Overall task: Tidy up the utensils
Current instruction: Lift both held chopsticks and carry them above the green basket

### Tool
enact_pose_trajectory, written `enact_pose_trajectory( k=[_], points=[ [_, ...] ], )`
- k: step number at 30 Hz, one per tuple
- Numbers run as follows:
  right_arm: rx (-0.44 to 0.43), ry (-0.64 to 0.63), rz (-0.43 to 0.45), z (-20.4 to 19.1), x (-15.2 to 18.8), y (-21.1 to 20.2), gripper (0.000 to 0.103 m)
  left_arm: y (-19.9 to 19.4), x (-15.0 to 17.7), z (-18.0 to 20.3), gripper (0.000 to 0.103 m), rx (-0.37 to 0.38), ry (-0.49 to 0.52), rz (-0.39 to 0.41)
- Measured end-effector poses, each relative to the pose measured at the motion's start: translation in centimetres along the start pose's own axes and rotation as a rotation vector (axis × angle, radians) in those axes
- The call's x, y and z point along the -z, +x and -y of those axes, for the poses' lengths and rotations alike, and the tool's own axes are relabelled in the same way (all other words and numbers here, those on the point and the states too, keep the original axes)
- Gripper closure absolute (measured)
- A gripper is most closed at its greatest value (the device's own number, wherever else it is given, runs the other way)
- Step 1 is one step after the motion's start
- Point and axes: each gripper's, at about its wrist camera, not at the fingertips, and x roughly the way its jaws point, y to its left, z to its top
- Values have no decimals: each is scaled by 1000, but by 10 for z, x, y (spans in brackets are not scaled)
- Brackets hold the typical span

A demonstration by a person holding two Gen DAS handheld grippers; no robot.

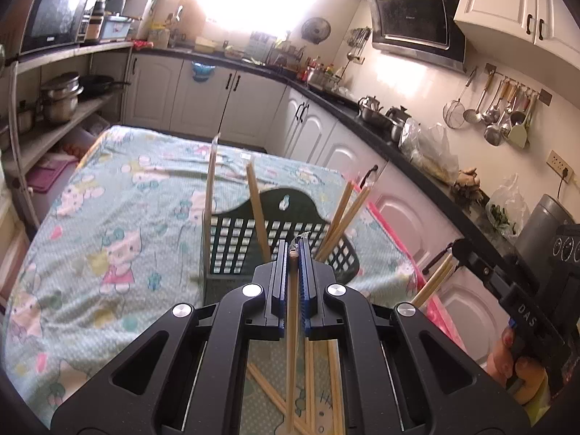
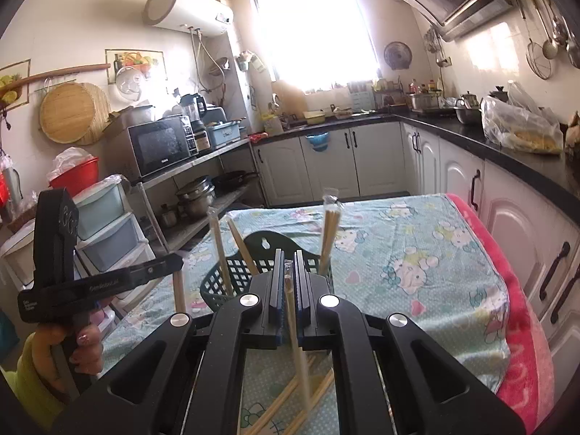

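A dark green plastic basket stands on the table with several wrapped wooden chopsticks leaning upright in it; it also shows in the right wrist view. My left gripper is shut on a chopstick that hangs below the jaws, just in front of the basket. My right gripper is shut on another chopstick, also close to the basket. More chopsticks lie on the cloth below; they also show in the right wrist view.
The table has a mint cartoon-print cloth and a pink blanket edge on the right. White cabinets and a dark counter stand close on the right. Shelves with pots stand on the left.
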Motion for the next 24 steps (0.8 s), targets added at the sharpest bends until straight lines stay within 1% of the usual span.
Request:
enact_pose_trajectory(
  k=[6, 14, 24],
  points=[
    [-23, -17, 32, -9, -15, -3, 98, -11, -22, 9, 100, -7, 31, 62],
    [-63, -67, 90, -31, -47, -8, 98, -27, -55, 17, 100, -24, 54, 167],
    [-100, -82, 154, -48, -84, -4, 98, -34, -88, 22, 100, -47, 72, 246]
  ],
)
